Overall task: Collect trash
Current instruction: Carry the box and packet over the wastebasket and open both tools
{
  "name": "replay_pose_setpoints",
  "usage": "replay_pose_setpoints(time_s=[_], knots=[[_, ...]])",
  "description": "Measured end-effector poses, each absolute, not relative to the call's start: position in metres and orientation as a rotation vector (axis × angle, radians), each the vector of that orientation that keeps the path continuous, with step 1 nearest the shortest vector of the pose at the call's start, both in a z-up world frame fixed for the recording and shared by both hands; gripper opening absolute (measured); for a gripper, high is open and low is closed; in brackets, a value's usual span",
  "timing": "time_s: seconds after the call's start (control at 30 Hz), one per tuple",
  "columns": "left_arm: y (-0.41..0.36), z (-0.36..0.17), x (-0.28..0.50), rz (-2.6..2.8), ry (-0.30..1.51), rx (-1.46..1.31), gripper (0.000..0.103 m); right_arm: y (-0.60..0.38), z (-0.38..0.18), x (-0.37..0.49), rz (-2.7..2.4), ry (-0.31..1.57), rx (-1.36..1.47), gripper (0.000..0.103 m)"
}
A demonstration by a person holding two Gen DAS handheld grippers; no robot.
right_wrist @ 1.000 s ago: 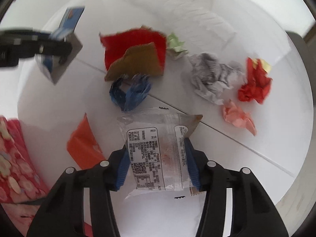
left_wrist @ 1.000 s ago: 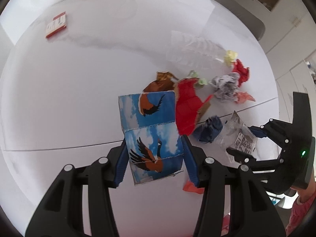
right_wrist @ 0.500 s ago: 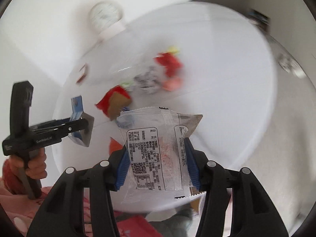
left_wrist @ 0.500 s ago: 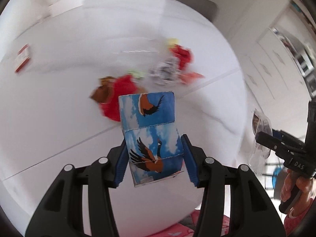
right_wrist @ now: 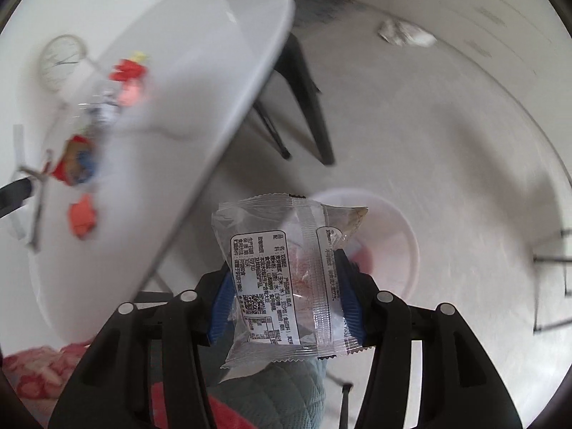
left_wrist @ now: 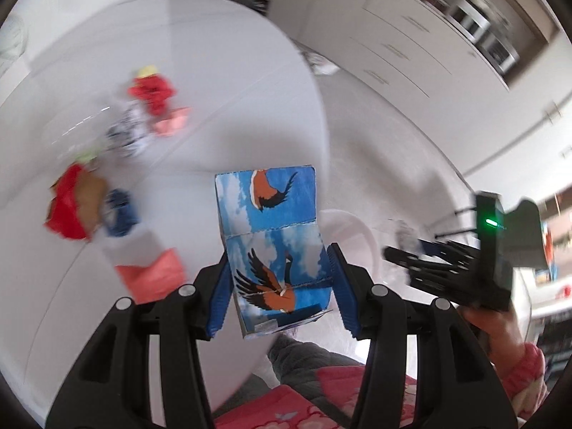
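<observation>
My left gripper (left_wrist: 280, 284) is shut on a blue carton (left_wrist: 271, 228) printed with birds, held over the table's near edge. In the right wrist view, my right gripper (right_wrist: 286, 293) has a clear printed wrapper (right_wrist: 279, 271) between its pads; the jaws are opening and the wrapper still hangs there. It hangs above a white bin (right_wrist: 389, 246) on the floor. The left wrist view shows the bin (left_wrist: 352, 232) behind the carton and the right gripper (left_wrist: 397, 255) blurred at the right. Crumpled trash stays on the white table (left_wrist: 200, 71): red paper (left_wrist: 152, 89), a blue wad (left_wrist: 119, 212), an orange scrap (left_wrist: 152, 273).
A red and brown cardboard piece (left_wrist: 71, 202), a pink wad (left_wrist: 169, 123) and grey paper (left_wrist: 127, 134) also lie on the table. Dark chair legs (right_wrist: 304, 100) stand on the floor beyond the table edge. A person's red patterned clothing (left_wrist: 307, 404) fills the bottom. Cabinets (left_wrist: 411, 46) line the far wall.
Both grippers swung off the tabletop to the right with their loads, and the views rolled. The bin came into sight under the wrapper. The right jaws widened slightly.
</observation>
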State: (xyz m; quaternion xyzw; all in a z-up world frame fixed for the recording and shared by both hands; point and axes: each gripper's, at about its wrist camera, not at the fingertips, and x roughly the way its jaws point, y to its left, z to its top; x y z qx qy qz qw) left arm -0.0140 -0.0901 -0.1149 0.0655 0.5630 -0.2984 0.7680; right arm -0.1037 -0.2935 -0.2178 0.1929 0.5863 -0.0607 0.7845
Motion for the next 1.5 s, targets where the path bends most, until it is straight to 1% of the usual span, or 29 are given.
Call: replay_pose_setpoints(time_s=[0.07, 0.1, 0.17, 0.23, 0.3, 0.33, 0.4, 0.57, 0.87, 0.93, 0.97, 1.0, 1.07, 1.5], knots=[[-0.104, -0.116, -0.020, -0.676, 1.225, 0.161, 0.049, -0.302, -0.228, -0.107, -0.154, 1.280, 0.427, 0.068], [-0.112, -0.117, -0.024, -0.687, 1.230, 0.179, 0.049, -0.306, -0.231, -0.110, -0.174, 1.284, 0.425, 0.076], [-0.124, -0.120, -0.029, -0.703, 1.232, 0.204, 0.049, -0.309, -0.232, -0.115, -0.199, 1.283, 0.414, 0.080], [-0.135, -0.125, -0.034, -0.711, 1.245, 0.223, 0.049, -0.315, -0.228, -0.125, -0.212, 1.269, 0.405, 0.088], [-0.146, -0.131, -0.037, -0.723, 1.270, 0.216, 0.049, -0.319, -0.221, -0.136, -0.237, 1.263, 0.384, 0.091], [-0.148, -0.134, -0.037, -0.726, 1.279, 0.212, 0.049, -0.322, -0.217, -0.140, -0.252, 1.267, 0.377, 0.095], [-0.158, -0.138, -0.040, -0.739, 1.294, 0.215, 0.049, -0.327, -0.209, -0.148, -0.284, 1.269, 0.372, 0.100], [-0.183, -0.142, -0.048, -0.774, 1.298, 0.244, 0.049, -0.338, -0.196, -0.161, -0.318, 1.271, 0.374, 0.100], [-0.217, -0.152, -0.059, -0.842, 1.297, 0.344, 0.049, -0.357, -0.170, -0.176, -0.381, 1.190, 0.363, 0.100], [-0.222, -0.152, -0.063, -0.849, 1.299, 0.362, 0.062, -0.361, -0.167, -0.177, -0.393, 1.184, 0.362, 0.100], [-0.226, -0.151, -0.065, -0.843, 1.291, 0.373, 0.076, -0.362, -0.167, -0.177, -0.399, 1.183, 0.363, 0.100], [-0.228, -0.150, -0.066, -0.839, 1.282, 0.380, 0.085, -0.363, -0.166, -0.178, -0.405, 1.181, 0.364, 0.100], [-0.231, -0.147, -0.070, -0.843, 1.265, 0.395, 0.092, -0.366, -0.166, -0.180, -0.415, 1.177, 0.369, 0.100], [-0.228, -0.141, -0.071, -0.814, 1.258, 0.387, 0.092, -0.368, -0.168, -0.176, -0.413, 1.191, 0.366, 0.100]])
